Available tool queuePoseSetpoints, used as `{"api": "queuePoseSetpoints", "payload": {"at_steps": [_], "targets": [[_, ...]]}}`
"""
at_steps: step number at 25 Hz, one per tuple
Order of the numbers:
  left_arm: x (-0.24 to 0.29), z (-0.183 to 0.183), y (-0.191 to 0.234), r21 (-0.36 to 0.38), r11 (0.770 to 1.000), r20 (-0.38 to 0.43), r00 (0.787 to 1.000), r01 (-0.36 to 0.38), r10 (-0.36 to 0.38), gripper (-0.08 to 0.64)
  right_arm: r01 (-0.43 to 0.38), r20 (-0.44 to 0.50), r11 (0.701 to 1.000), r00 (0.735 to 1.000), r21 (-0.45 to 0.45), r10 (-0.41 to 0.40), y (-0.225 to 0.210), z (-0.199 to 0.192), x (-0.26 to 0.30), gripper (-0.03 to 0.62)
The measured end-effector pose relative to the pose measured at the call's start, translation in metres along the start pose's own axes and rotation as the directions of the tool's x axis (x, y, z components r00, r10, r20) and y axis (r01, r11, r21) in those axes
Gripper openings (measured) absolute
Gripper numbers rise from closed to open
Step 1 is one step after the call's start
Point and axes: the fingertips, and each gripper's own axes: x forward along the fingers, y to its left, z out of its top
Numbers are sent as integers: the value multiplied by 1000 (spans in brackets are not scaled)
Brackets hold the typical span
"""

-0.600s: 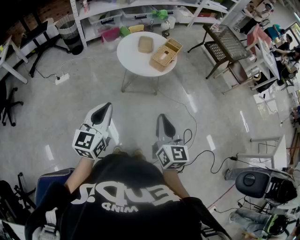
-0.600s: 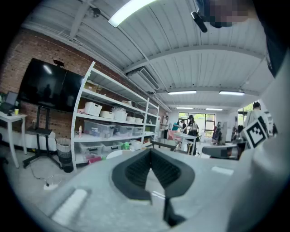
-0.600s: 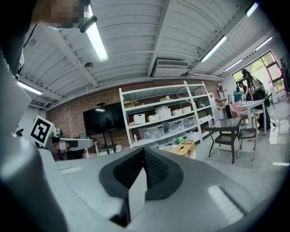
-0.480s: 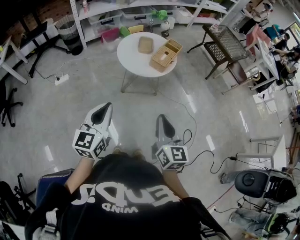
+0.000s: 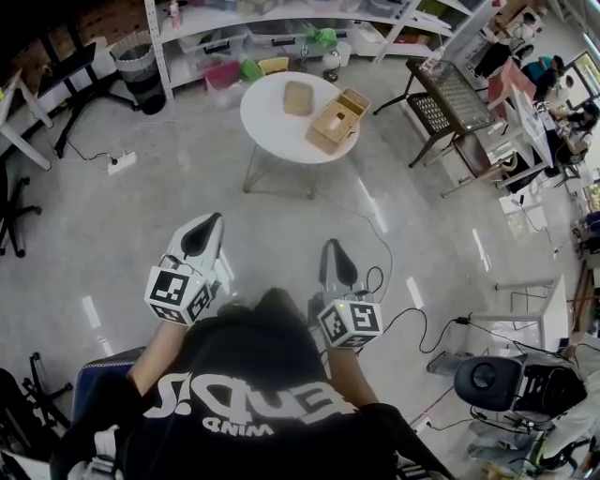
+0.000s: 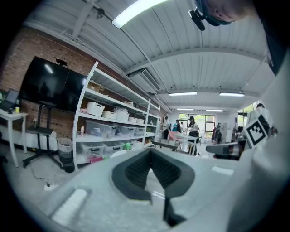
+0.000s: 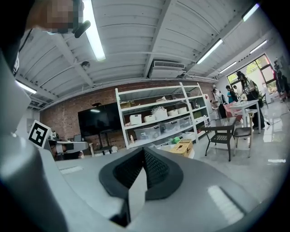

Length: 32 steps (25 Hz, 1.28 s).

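- Head view shows my left tongs (image 5: 202, 234) and right tongs (image 5: 335, 262) side by side in front of my body, pointing at 12 o'clock. Both are clenched on nothing, and each gripper view shows its pads pressed together with no thing between them.
- Nearest to them is the black cable (image 5: 405, 317). It lies on the floor at 3 o'clock of the right tongs.
- I judge that doing this well means holding both tongs level and apart, and keeping my feet off that cable.
- At 12 o'clock, well apart, stands the round white bench (image 5: 272, 122). It carries a wooden box (image 5: 335, 120), with a flat wooden tray (image 5: 298, 97) at its 10 o'clock.
- Shelves (image 5: 234, 17) stand behind the bench, and a mesh chair (image 5: 448, 92) is at 2 o'clock.
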Motion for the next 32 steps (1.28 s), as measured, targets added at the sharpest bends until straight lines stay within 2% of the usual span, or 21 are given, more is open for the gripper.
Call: {"api": "queuePoseSetpoints", "payload": {"at_steps": [6, 15, 23, 32], "targets": [[7, 4, 23, -5, 1000, 9, 1000, -4, 4, 2, -3, -3, 1000, 1000, -11, 3, 8, 0, 25, 0], [54, 9, 69, -4, 1000, 26, 1000, -13, 13, 2, -44, 0, 999, 999, -21, 44, 6, -1, 105, 0], [141, 34, 112, -20, 1000, 27, 999, -23, 23, 2, -45, -10, 999, 999, -23, 45, -33, 31, 191, 0], [266, 72, 151, -32, 998, 22, 998, -62, 63, 2, -73, -27, 997, 997, -19, 72, -104, 83, 304, 0]]}}
